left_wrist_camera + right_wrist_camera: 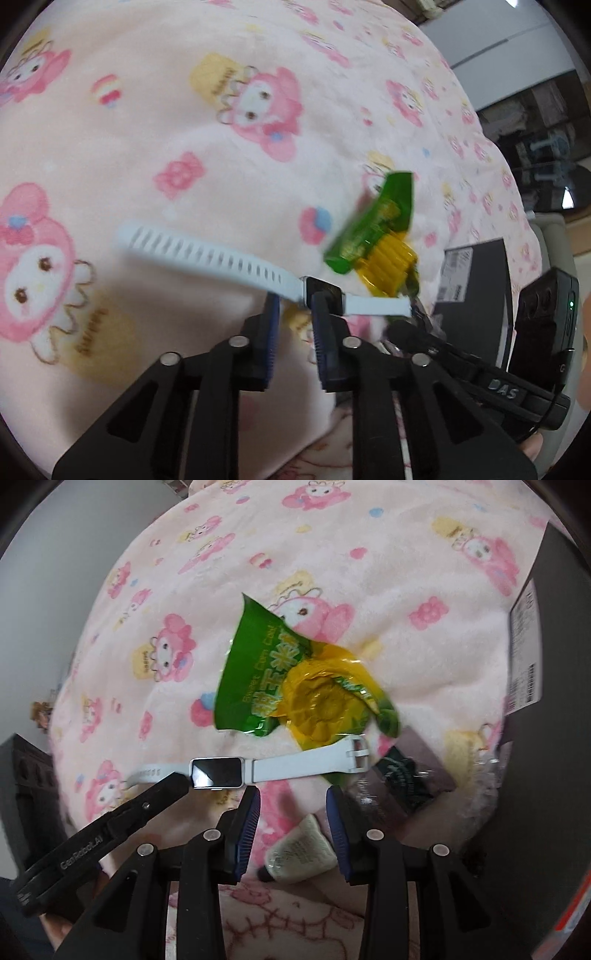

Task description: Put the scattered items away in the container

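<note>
A white-strapped watch (207, 254) lies flat on the pink cartoon blanket (184, 122). My left gripper (295, 301) stands over it with jaws slightly apart, and its fingertips rest where strap meets the dark face (325, 290) without pinching it. In the right wrist view the left gripper (177, 781) touches the end of the watch (216, 771). A green and yellow corn packet (373, 236) (295, 686) lies just beyond the watch. My right gripper (291, 797) is open, short of the watch strap. A cream tube (303, 845) lies on the blanket under its gap.
A black box with a white label (476, 273) (554, 664) sits at the right. A dark packet with a green label (406, 775) and crinkled clear plastic (480, 775) lie beside it. My right gripper (417, 321) comes in from the right, a hand behind it.
</note>
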A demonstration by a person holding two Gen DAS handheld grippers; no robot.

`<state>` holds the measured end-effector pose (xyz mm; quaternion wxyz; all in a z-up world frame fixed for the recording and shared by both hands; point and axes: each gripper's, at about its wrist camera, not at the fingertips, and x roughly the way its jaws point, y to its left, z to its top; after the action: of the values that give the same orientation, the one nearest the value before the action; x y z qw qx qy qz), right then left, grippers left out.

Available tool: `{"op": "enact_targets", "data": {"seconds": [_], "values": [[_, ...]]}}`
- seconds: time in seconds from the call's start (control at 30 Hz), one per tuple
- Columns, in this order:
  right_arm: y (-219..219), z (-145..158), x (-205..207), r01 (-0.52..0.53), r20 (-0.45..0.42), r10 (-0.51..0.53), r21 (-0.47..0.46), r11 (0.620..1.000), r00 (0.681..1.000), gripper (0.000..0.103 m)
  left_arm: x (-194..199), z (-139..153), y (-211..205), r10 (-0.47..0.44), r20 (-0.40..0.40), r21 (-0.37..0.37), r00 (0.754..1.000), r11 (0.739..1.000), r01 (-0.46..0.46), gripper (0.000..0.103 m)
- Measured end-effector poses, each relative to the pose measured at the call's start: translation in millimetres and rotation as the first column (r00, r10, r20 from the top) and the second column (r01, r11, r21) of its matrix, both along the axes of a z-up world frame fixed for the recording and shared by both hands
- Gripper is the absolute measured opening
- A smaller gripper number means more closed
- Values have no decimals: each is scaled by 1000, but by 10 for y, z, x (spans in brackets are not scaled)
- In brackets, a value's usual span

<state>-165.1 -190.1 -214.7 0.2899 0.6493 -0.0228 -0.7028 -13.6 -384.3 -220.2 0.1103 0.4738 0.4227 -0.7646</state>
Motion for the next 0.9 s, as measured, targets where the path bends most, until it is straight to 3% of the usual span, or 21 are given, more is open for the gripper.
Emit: {"op": "enact_targets", "data": {"seconds": [0.2, 0.3, 0.53, 0.57, 0.63, 0.67, 0.9], "values": [[31, -85, -186, 49, 93, -44, -58, 997, 995, 43, 6, -53, -196, 81, -1, -1, 997, 997, -81, 26], [27, -263, -274, 75, 189, -57, -91, 993, 980, 44, -51, -137, -210, 92, 31, -2, 995, 996, -92, 26], [13, -346, -390, 137, 256, -101, -128, 982, 961, 43, -41, -180, -261, 114, 3, 5, 994, 993, -114, 26], [-15, -332, -400, 133, 245, -99, -124, 983, 964, 43, -58, -197, -296, 117, -1, -2, 993, 993, -117, 26], [-57, -239, -352, 90, 173, -68, -124, 988, 982, 31, -93, -218, -336, 111, 18, -25, 994, 994, -111, 5], [-85, -181, -328, 70, 133, -53, -128, 989, 990, 12, -95, -201, -341, 109, 18, -37, 994, 993, -108, 4], [12, 174, -231, 41, -6, -42, -178, 983, 999, 4, 16, 291, -107, 31, -121, -92, 992, 995, -43, 1]]}}
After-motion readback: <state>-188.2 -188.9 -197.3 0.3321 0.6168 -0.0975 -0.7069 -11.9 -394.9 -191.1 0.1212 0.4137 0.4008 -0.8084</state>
